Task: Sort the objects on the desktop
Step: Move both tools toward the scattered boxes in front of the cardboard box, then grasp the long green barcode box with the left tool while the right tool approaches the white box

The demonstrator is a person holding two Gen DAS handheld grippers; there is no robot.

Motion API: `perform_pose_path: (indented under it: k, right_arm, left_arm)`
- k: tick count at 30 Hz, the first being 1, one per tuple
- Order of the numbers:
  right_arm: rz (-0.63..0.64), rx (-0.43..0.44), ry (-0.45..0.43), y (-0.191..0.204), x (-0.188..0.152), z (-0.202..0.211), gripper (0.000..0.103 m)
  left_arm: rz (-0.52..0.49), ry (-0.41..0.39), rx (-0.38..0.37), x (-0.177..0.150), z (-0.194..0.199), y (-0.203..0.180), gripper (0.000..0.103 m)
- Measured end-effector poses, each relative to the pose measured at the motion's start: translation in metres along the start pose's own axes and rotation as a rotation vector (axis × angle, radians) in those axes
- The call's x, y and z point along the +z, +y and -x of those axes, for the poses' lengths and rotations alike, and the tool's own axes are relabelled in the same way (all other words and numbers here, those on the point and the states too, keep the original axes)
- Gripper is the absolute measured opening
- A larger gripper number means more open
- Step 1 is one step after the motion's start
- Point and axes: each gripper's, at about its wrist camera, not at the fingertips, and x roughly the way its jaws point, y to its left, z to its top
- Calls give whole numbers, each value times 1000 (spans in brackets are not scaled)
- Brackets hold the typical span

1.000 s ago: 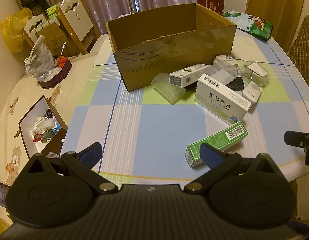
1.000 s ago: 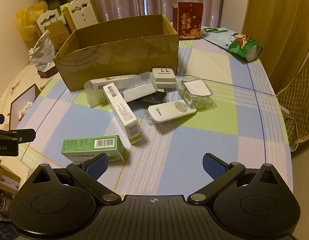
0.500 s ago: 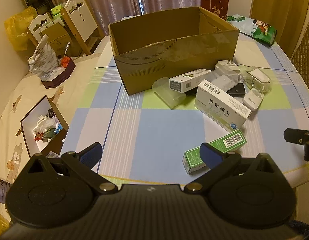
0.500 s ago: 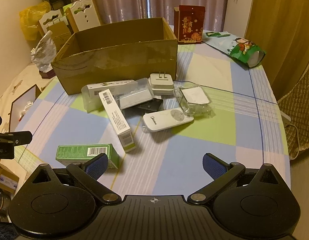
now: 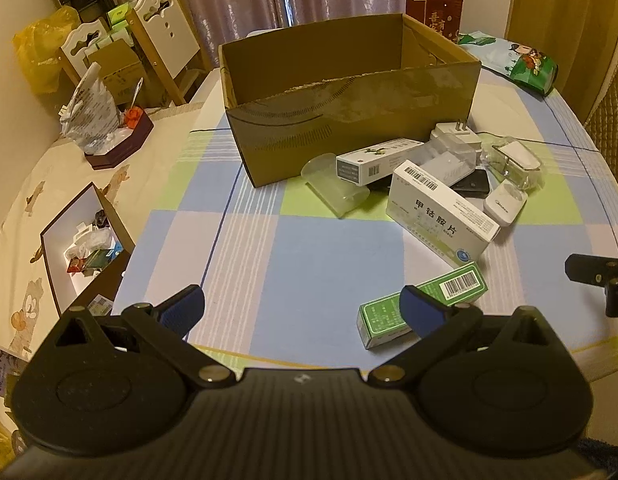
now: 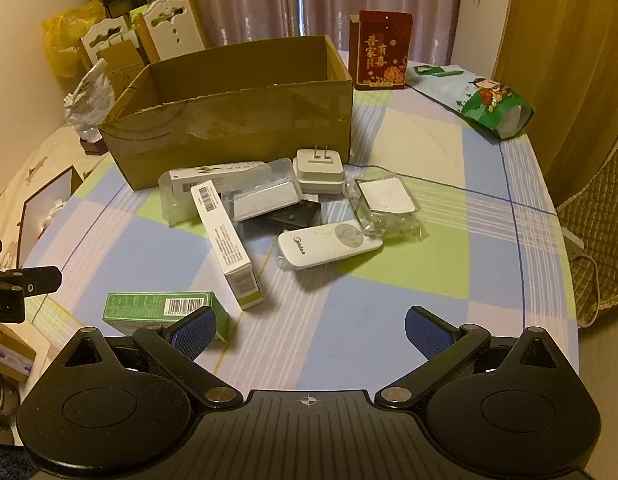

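An open cardboard box (image 5: 349,116) (image 6: 229,124) stands at the back of the checked table. In front of it lies a pile: a white medicine box (image 5: 441,212) (image 6: 225,236), a slim white box (image 5: 377,160), a white remote (image 6: 329,244), a white plug adapter (image 6: 319,168), a black device (image 6: 289,216) and clear plastic cases (image 6: 383,200). A green box (image 5: 421,304) (image 6: 161,308) lies nearest the front edge. My left gripper (image 5: 301,308) is open and empty, its right finger over the green box. My right gripper (image 6: 309,328) is open and empty above the front edge.
A red gift box (image 6: 379,56) and a green snack bag (image 6: 481,96) sit at the far right of the table (image 5: 317,256). White chairs (image 5: 161,40) and a bed with small open boxes (image 5: 81,248) lie to the left. A wicker chair (image 6: 593,216) stands right.
Both grippers have drawn back and risen a little, so the table items sit slightly farther and lower in view. Nothing was grasped or moved on the table.
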Motion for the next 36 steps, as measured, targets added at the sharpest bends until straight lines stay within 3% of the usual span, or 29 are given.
perform_pose_path:
  k: [16, 27, 36]
  right_arm:
    - [5, 9, 10, -8, 6, -10, 103]
    - [-17, -3, 31, -28, 4, -18, 103]
    - [-39, -2, 36, -46, 0, -24, 103]
  left_arm:
    - [9, 5, -12, 2, -6, -5, 102]
    - [-62, 6, -115, 3, -22, -18, 102]
    - [-207, 9, -283, -5, -43, -23, 98]
